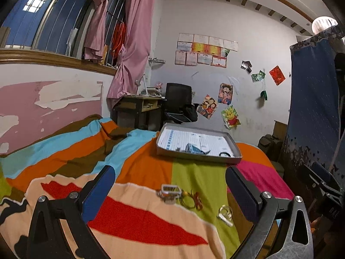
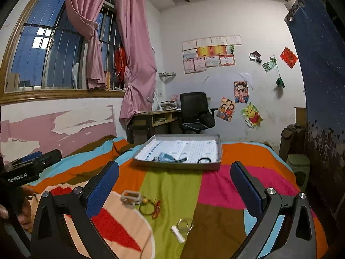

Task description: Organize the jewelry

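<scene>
Both grippers hovering above a striped, many-coloured bedspread (image 1: 138, 168), pointed toward the far wall.

Left gripper (image 1: 170, 185): 2 blue-padded fingers (image 1: 99, 191) spread wide, holding nothing. Between them on the bedspread, left to right: small clear case (image 1: 169, 192) with something orange inside; just beside it, touching or nearly so, a thin gold bangle with red charm (image 1: 193, 200); a little apart, clear ring with white tag (image 1: 225, 213).

Right gripper (image 2: 174, 185): fingers likewise spread wide, empty. Same 3 pieces below, in the same order: case (image 2: 131, 196), bangle (image 2: 149, 208), ring (image 2: 183, 226).

Farther back, well apart from those pieces: shallow grey tray (image 1: 195, 156) lined with white printed paper, holding a bluish item (image 1: 195, 149), blurred, near its front middle and a black loop (image 1: 225, 154) at its front right corner. In the right wrist view, tray (image 2: 172, 165) straight ahead, black loop (image 2: 204, 160) again at its front right.
</scene>
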`<state>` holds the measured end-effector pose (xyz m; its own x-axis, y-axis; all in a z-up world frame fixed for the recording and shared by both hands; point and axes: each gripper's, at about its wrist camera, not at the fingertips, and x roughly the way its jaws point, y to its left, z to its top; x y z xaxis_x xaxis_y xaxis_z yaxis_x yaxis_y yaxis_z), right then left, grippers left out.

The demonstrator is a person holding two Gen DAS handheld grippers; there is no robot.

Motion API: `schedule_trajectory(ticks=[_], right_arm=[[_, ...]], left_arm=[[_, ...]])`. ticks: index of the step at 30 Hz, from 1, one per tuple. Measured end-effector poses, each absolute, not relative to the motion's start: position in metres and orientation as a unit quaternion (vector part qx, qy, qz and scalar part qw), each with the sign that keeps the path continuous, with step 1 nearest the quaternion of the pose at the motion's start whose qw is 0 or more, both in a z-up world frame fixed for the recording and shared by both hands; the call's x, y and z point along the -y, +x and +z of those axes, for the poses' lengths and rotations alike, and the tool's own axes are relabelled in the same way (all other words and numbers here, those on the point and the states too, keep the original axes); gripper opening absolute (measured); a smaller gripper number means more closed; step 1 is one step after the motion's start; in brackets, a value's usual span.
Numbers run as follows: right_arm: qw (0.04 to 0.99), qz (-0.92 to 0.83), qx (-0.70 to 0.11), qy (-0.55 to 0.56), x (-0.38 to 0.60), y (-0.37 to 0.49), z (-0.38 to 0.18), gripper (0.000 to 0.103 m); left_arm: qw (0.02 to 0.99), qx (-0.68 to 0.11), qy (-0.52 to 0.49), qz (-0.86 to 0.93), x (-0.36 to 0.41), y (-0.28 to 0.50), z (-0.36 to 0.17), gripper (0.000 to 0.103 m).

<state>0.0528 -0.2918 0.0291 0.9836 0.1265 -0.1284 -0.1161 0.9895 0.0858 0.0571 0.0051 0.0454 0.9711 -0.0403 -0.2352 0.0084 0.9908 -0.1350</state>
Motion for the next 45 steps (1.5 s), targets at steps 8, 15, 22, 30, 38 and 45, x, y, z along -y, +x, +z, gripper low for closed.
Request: schedule_trajectory(ticks=[8, 15, 22, 30, 38, 45], right_arm=[[0.994, 0.056, -0.082, 0.038, 0.289, 0.019, 0.015, 0.102], [0.992, 0.054, -0.108, 0.032, 0.284, 0.003, 0.004, 0.102], [0.991, 0.049, -0.118, 0.031, 0.282, -0.003, 0.000, 0.102], [0.989, 0.042, -0.137, 0.043, 0.288, 0.004, -0.003, 0.102], [0.981, 0.042, -0.177, 0.069, 0.307, 0.031, -0.007, 0.102], [0.977, 0.043, -0.197, 0.071, 0.320, 0.067, -0.011, 0.102]], left_arm=[[0.989, -0.134, -0.065, -0.021, -0.008, 0.021, 0.028, 0.103], [0.990, -0.124, -0.058, -0.014, -0.010, 0.003, 0.025, 0.103], [0.989, -0.131, -0.061, -0.011, -0.013, 0.000, 0.019, 0.103], [0.985, -0.164, -0.058, -0.011, -0.011, 0.017, 0.012, 0.103], [0.982, -0.185, -0.049, -0.009, -0.008, 0.051, 0.010, 0.103], [0.974, -0.218, -0.052, -0.010, -0.001, 0.092, 0.000, 0.103]])
